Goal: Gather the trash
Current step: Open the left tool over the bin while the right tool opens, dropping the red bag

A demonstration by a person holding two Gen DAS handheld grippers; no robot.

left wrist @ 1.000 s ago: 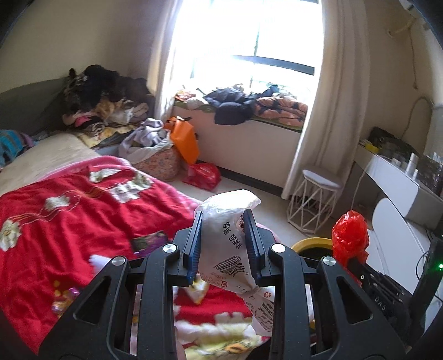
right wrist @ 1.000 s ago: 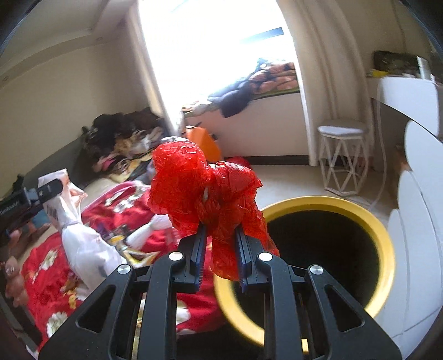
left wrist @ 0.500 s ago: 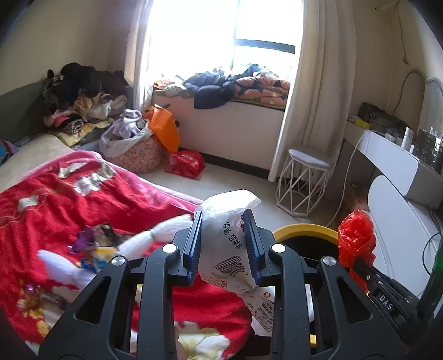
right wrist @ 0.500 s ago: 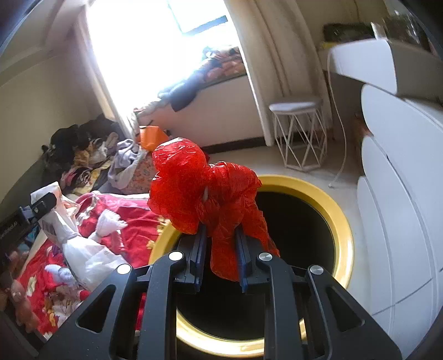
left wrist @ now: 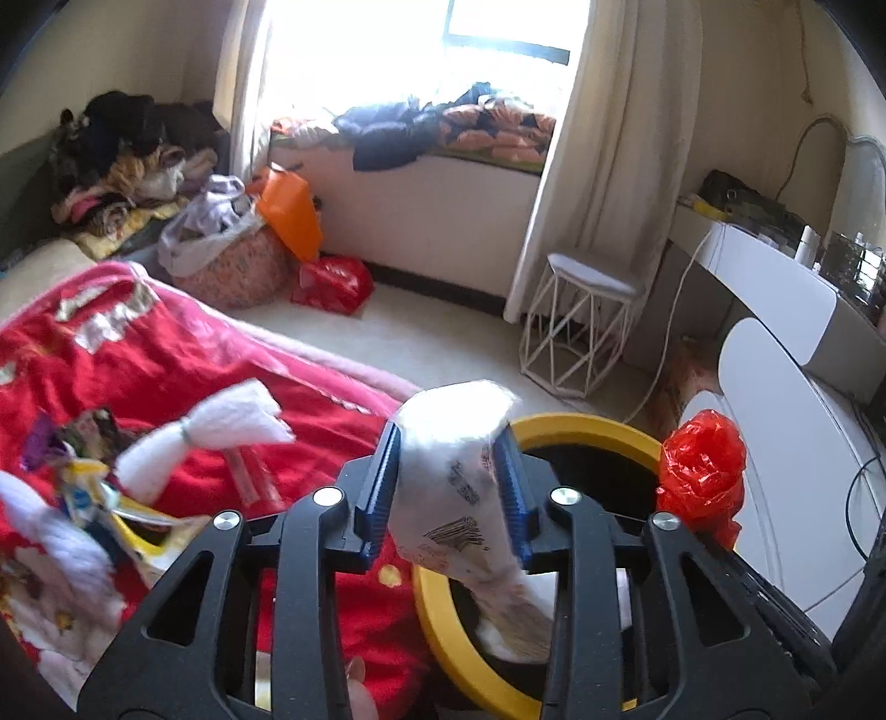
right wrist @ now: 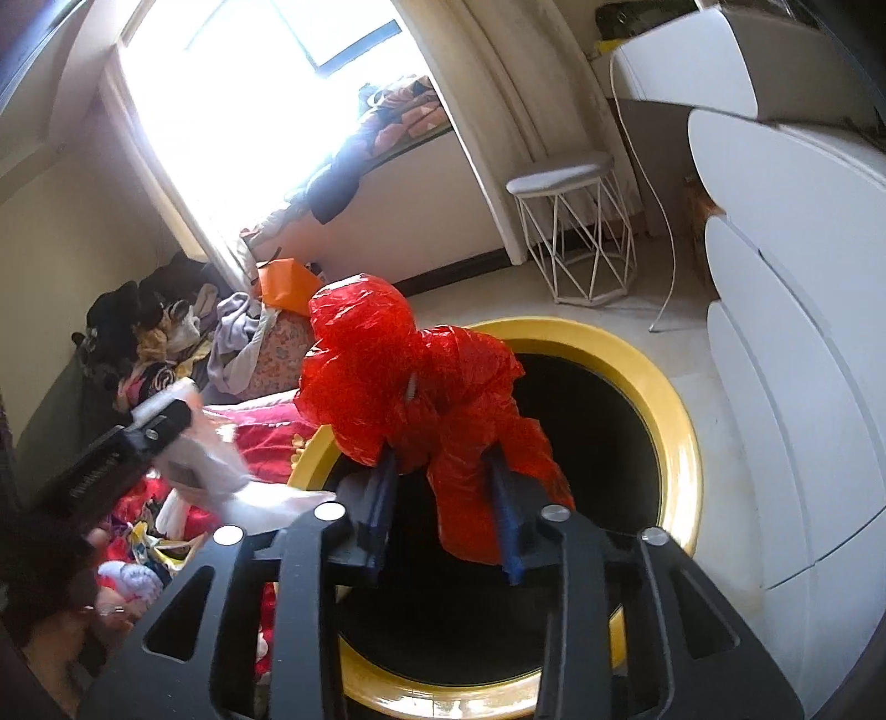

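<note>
Black skeletal left tongs (left wrist: 448, 493), right tongs (right wrist: 443, 498), blue pads, silver screws, possibly white lettering

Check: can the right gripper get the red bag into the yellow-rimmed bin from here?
Probably yes. The right gripper holds the red plastic bag over the yellow-rimmed bin; its dark opening lies directly below, with nothing seen between.

daylight, bright | src: blown-out glass window (left wrist: 443, 33) (right wrist: 249, 94) | glare on pale floor | fisheye bend + dark corners | slight motion blur left
</note>
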